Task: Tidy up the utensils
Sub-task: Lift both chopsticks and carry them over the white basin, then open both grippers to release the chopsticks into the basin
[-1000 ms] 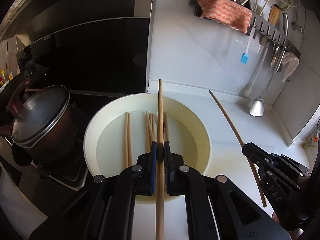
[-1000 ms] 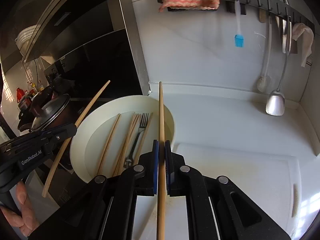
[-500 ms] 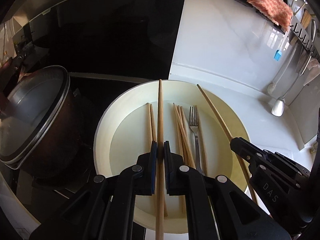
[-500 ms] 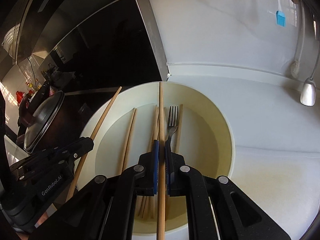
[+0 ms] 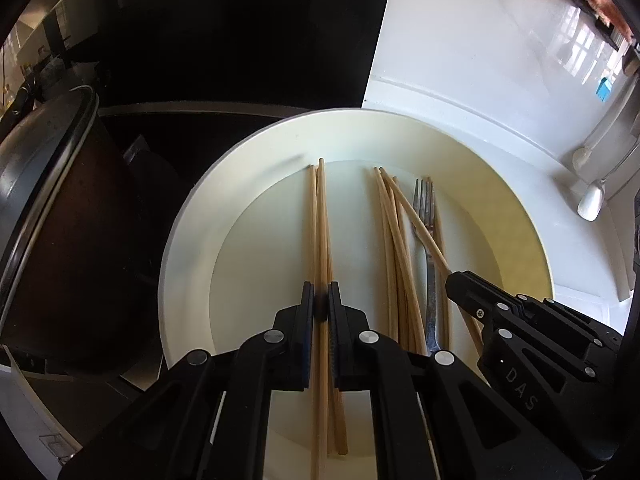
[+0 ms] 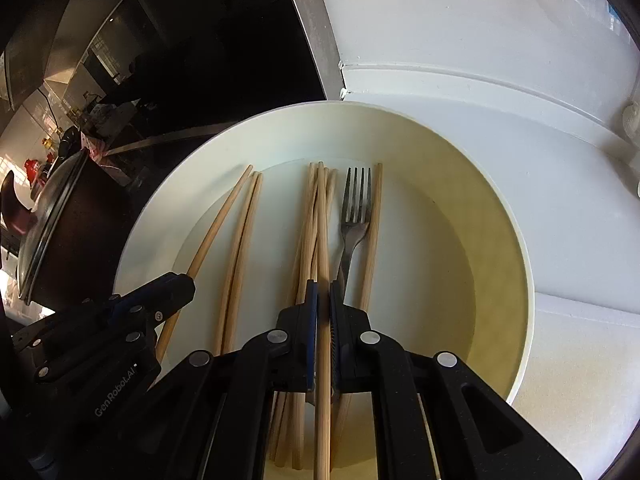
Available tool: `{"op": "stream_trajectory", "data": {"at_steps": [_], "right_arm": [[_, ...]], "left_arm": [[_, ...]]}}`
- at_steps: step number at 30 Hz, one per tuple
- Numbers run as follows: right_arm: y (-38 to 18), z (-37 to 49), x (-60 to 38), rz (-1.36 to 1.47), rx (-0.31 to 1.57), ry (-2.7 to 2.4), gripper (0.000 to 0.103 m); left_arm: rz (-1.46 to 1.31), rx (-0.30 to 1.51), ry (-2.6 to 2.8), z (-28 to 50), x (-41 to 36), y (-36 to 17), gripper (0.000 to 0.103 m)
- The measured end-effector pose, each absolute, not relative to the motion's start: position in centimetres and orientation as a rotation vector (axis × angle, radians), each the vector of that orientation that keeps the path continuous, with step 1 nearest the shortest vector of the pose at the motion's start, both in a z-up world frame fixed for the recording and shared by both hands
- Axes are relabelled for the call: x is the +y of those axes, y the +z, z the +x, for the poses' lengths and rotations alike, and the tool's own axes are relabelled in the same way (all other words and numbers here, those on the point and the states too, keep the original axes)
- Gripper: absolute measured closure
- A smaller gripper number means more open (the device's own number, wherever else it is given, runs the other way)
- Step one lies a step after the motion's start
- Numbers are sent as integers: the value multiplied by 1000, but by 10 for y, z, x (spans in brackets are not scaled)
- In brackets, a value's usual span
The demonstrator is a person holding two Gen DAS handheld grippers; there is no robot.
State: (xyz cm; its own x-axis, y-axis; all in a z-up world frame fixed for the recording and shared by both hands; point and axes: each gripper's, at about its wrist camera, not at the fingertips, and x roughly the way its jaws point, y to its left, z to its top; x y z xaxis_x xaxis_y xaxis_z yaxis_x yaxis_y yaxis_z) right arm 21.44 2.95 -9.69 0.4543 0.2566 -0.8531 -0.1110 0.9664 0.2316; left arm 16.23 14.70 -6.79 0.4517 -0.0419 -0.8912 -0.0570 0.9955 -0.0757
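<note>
White lettering "DAS" marked the black plastic right gripper (image 5: 456, 280); "GenRobot.AI" marked the black plastic left gripper (image 6: 188, 280).

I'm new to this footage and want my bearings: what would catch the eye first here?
A big cream bowl fills both views, with loose wooden chopsticks and one metal fork lying on its floor. Each gripper, left and right, is shut on a single chopstick pointed into the bowl. A dark lidded pot stands just left of the bowl.

Home kitchen, lidded pot (image 5: 44, 216), white countertop (image 6: 568, 184)
</note>
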Motion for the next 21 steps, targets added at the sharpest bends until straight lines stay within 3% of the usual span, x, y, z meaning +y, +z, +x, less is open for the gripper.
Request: {"op": "stream_trajectory", "data": {"at_steps": [7,9,11,12,14,15,21], "right_arm": [[-105,216,27,137,1116,236,97],[-104,215,25,135,1123,234,96],[-101,215,22,121,1113,217,93],[-98,213,19,121,1104,213,84],[-92,209,15,130,1080,218,74],[-87,206,13,129,1067,220,72],[-71,194,0,137,1042,209,57]], "left_arm": [[-105,1136,42,164,149,-79,95],[-110,1141,53,163,151,-81,90],[-118,1144,62,163,150,-80,82],[-118,1141,70,162,151,-78,75],[-116,1128,90,159,153,-72,48],[-115,1113,102,156,154,-67,28],[-88,1074,124,140,153,-44,13]]}}
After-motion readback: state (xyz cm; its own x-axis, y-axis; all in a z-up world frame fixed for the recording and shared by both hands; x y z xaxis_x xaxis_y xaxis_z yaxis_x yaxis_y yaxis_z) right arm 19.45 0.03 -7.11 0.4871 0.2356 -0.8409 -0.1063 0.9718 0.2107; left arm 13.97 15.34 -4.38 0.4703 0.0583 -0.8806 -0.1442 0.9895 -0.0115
